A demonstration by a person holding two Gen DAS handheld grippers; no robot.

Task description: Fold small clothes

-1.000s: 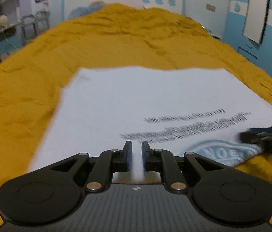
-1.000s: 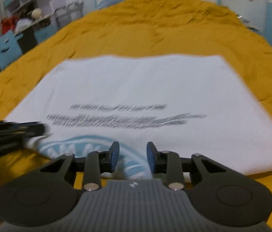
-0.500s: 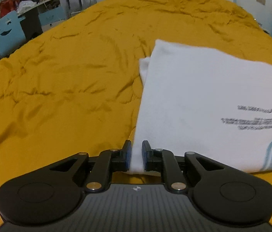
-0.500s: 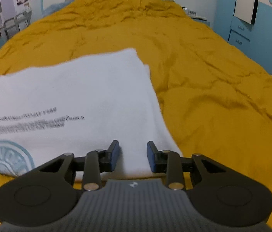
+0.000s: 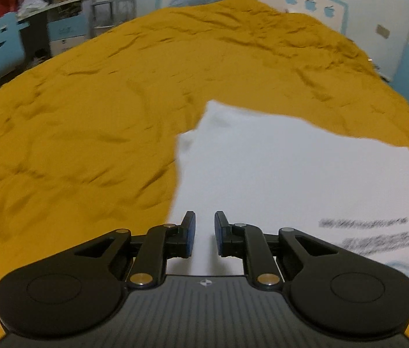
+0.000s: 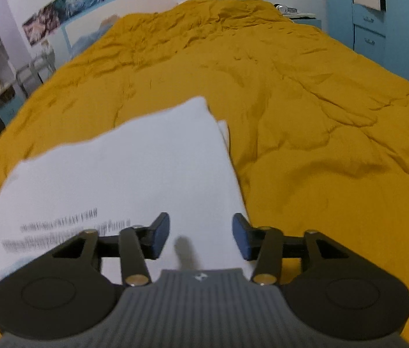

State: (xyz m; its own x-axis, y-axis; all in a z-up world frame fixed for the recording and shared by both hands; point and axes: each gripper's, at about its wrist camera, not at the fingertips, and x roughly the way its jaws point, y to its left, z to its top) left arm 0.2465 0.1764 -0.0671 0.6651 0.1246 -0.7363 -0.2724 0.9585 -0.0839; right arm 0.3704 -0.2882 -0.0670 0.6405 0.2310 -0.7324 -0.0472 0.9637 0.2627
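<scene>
Mustard-yellow bedding (image 5: 94,121) carries a folded white shirt (image 5: 291,174), its long axis running left to right. At its near edge, the left gripper (image 5: 205,233) stands narrowly parted over the left corner, the right gripper (image 6: 201,237) spread wide over the right corner.

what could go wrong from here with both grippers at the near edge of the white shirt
1. The left gripper is narrow over the white shirt; it may pinch only the top layer, so the fold splits.
2. An under layer peeks out at the far corner; lifting could skew the layers further.
3. The right gripper is wide open near the side edge and may also catch the yellow blanket.
</scene>
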